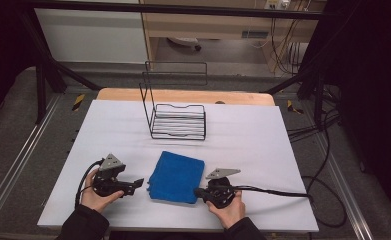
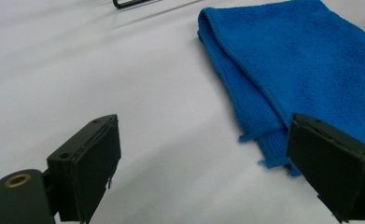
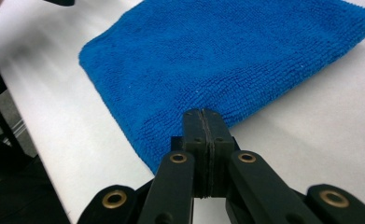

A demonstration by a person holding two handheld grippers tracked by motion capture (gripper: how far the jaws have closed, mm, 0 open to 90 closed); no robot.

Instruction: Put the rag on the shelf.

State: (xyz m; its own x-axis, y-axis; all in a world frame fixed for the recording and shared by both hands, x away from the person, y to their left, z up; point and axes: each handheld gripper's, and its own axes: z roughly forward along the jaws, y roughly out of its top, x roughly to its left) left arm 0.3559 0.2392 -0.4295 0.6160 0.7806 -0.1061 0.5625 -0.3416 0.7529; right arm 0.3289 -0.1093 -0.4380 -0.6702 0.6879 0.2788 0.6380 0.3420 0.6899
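**A:** What was recorded at the left of the table?

**B:** The left gripper [image 1: 139,183] was seen resting on the white table [image 1: 263,145], held in the person's left hand [image 1: 97,197]. Its jaws were spread wide with nothing between them. The folded blue towel [image 1: 177,177] lay just to its right, and in the left gripper view a frayed near corner of the towel [image 2: 269,149] was seen just inside the right-hand jaw, with no contact that could be made out.

**A:** And the towel itself?

**B:** It was laid flat near the table's front edge, between the two grippers, its slightly longer side running away from the person. It was bracketed closely on both sides, the right gripper appearing a shade nearer.

**A:** The right side?

**B:** The right gripper [image 1: 197,192] was seen with its jaws pressed fully together at the towel's near right corner [image 3: 185,116]. No cloth could be seen pinched between them; whether the tips touched the edge could not be told.

**A:** Any containers noted?

**B:** A black wire rack [image 1: 177,120] was stood well beyond the towel, toward the far side of the table. Nothing was seen in it. Judged from the layout, any transfer would call for the towel to be carried straight away from the person.
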